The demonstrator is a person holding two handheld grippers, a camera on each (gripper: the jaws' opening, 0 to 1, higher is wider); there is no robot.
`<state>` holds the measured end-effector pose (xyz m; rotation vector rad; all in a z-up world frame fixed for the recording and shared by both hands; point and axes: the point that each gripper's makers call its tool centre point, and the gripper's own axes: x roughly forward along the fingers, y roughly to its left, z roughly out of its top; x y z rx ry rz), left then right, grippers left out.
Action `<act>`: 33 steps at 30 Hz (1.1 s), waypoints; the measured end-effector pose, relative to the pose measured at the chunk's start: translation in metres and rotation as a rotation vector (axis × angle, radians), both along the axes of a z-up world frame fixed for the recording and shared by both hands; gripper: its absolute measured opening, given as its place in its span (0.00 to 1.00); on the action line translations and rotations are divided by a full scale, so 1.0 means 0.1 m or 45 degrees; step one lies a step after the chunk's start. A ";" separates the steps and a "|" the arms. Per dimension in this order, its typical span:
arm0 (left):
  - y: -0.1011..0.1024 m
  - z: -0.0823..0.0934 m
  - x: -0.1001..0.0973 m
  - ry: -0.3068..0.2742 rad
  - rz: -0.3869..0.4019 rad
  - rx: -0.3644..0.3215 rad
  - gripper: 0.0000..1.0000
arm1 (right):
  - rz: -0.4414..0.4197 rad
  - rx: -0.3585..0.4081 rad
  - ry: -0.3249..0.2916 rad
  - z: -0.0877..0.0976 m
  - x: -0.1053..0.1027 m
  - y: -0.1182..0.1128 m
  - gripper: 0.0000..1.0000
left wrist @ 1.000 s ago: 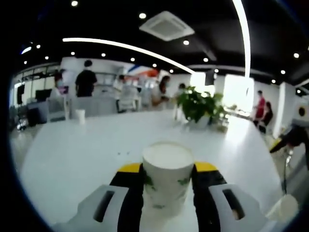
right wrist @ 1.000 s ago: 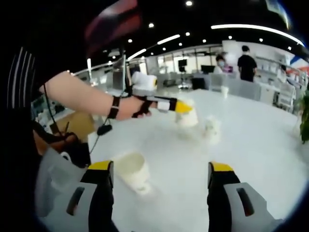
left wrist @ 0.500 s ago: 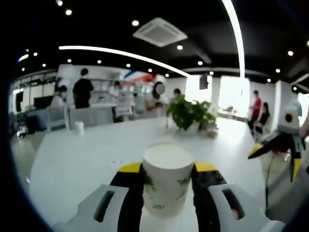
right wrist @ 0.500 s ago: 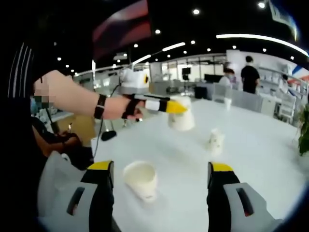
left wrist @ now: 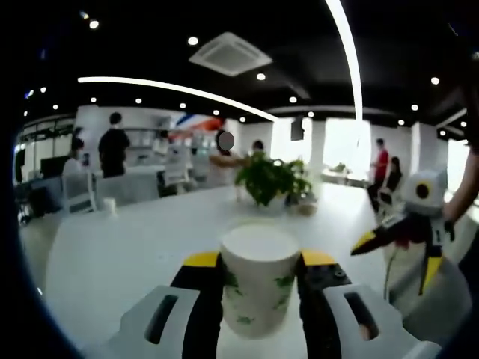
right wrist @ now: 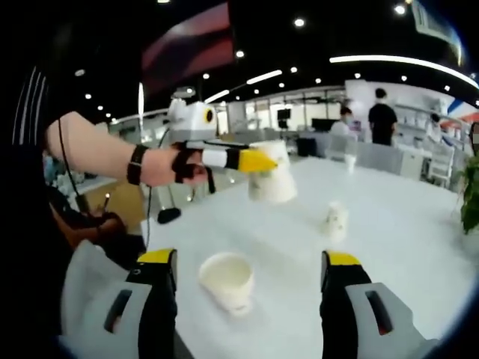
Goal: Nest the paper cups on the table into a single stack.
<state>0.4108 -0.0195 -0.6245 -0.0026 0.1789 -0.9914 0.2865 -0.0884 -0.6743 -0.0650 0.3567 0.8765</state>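
In the left gripper view my left gripper [left wrist: 259, 263] is shut on a white paper cup with green leaf print [left wrist: 258, 288], held upright above the white table [left wrist: 120, 262]. The right gripper view shows that same left gripper [right wrist: 258, 161] and its cup [right wrist: 271, 182] hanging in the air over the table. My right gripper [right wrist: 249, 262] is open; an upright cup [right wrist: 227, 281] stands on the table between its jaws, nearer the left jaw. Another cup [right wrist: 336, 220] stands farther out. The right gripper [left wrist: 395, 258] also enters the left gripper view from the right, jaws apart.
A potted plant [left wrist: 268, 179] stands at the far end of the table. A small cup [right wrist: 349, 162] sits far back, the same far cup [left wrist: 111, 206] at left in the left gripper view. A person's bare arm with a wristband [right wrist: 105, 153] holds the left gripper. People stand in the background.
The left gripper has carried its cup higher and to the left in the right gripper view. The right gripper has come closer to the upright cup between its jaws.
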 end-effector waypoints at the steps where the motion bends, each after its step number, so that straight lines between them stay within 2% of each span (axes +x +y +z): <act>1: -0.01 0.01 -0.02 0.003 -0.007 -0.003 0.36 | -0.002 0.002 0.002 0.00 0.00 0.00 0.76; 11: -0.19 0.11 -0.32 -0.014 -0.122 -0.018 0.36 | -0.018 0.066 0.039 -0.02 0.01 -0.05 0.75; 17: -0.32 0.10 -0.45 0.007 -0.173 -0.021 0.36 | -0.026 0.137 0.084 -0.01 0.02 -0.08 0.71; 24: -0.39 0.16 -0.57 -0.016 -0.222 -0.040 0.36 | -0.029 0.188 0.114 0.00 0.02 -0.10 0.71; 27: -0.43 0.18 -0.65 -0.027 -0.258 -0.033 0.36 | -0.021 0.256 0.147 0.02 0.02 -0.09 0.65; 30: -0.46 0.21 -0.72 -0.033 -0.281 -0.028 0.36 | -0.052 0.379 0.205 0.07 0.05 -0.12 0.60; 33: -0.46 0.21 -0.73 -0.030 -0.287 -0.032 0.36 | -0.071 0.413 0.224 0.06 0.09 -0.16 0.58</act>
